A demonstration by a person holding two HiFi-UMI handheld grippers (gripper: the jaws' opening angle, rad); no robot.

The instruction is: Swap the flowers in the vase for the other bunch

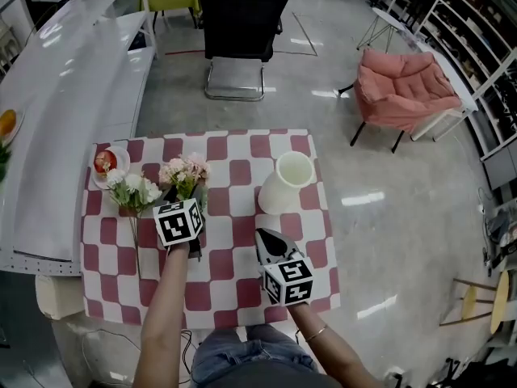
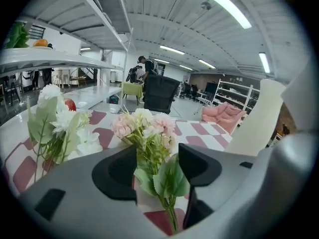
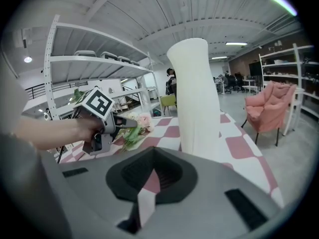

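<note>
Left gripper (image 2: 157, 171) open astride the pink bunch (image 2: 144, 131), stems running back between its jaws, vase (image 1: 285, 183) off right by the seemingly shut, empty right gripper (image 3: 148, 183).

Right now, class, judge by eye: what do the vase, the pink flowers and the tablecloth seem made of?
Vase: matte cream ceramic or plastic, smooth, no gloss. Pink flowers: likely fabric and plastic, stiff uniform leaves. Tablecloth: printed cloth or vinyl; its checks lie flat.
</note>
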